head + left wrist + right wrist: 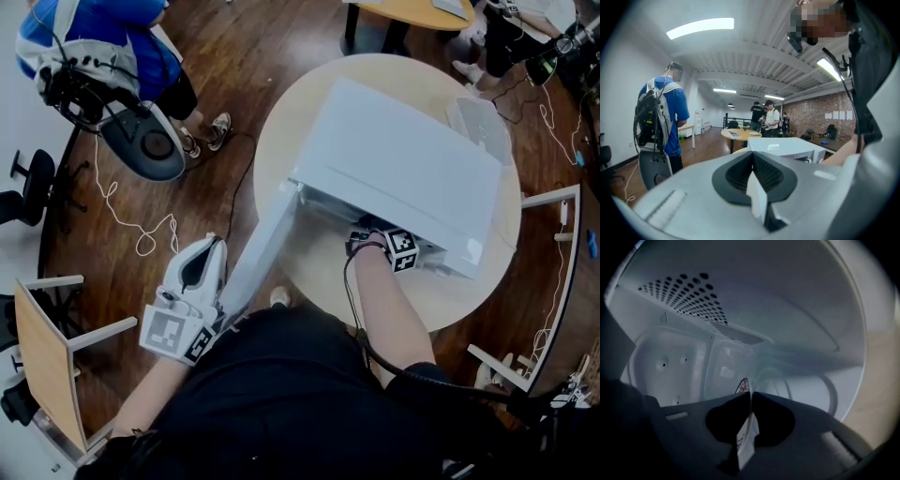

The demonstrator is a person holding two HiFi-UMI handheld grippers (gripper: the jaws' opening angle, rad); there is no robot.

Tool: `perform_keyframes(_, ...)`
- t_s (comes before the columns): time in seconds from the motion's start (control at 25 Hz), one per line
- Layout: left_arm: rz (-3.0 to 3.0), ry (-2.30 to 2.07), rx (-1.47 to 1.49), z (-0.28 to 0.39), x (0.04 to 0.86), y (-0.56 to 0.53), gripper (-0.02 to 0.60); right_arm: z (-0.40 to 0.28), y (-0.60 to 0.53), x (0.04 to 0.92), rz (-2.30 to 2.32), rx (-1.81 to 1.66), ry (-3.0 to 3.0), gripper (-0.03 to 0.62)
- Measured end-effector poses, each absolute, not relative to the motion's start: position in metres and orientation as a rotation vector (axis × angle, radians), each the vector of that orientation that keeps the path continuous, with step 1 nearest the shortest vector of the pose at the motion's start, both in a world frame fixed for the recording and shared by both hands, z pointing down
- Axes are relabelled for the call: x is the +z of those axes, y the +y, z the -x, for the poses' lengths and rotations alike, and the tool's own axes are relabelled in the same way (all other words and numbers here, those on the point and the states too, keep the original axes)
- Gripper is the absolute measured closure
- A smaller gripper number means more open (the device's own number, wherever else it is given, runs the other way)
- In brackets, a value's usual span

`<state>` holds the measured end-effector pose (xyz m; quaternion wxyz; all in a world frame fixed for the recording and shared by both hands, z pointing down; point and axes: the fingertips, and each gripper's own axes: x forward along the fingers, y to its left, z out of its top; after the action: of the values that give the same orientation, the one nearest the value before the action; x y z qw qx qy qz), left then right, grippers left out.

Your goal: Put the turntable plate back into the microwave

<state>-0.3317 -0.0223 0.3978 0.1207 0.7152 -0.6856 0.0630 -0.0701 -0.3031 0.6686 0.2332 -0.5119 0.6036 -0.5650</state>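
The white microwave (403,173) sits on a round table (314,267), its door (262,248) swung open toward me. My right gripper (750,397) is inside the cavity, shut on the rim of the clear glass turntable plate (787,383). The plate is seen edge-on and reaches toward the back wall. In the head view only this gripper's marker cube (401,251) and my forearm show at the opening; the plate is hidden there. My left gripper (208,246) hangs beside the door's outer edge, shut with nothing in it (752,157). The microwave (787,147) lies ahead of it.
A person in a blue shirt with a backpack (94,47) stands at the far left by a round dark device (150,145). Cables trail over the wood floor (141,234). Chairs (47,347) stand on both sides. A white unit (478,117) sits behind the microwave.
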Motion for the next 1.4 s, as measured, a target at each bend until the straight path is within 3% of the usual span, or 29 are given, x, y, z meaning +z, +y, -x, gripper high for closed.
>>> perform_keyframes(1.04,-2.049,-2.016,0.294,0.350,0.397,-0.001,0.577,0.050,-0.320,0.686,1.580,-1.451,1.447,0.545)
perform_keyframes(1.16,-2.063,-2.004,0.300,0.349,0.397,0.000,0.577,0.060,-0.316,0.673,1.537,-1.475,1.448,0.480)
perform_keyframes(1.4,-2.096,-1.998,0.297,0.347,0.396,-0.002,0.577,0.068,-0.307,0.669,1.576,-1.526,1.467,0.434)
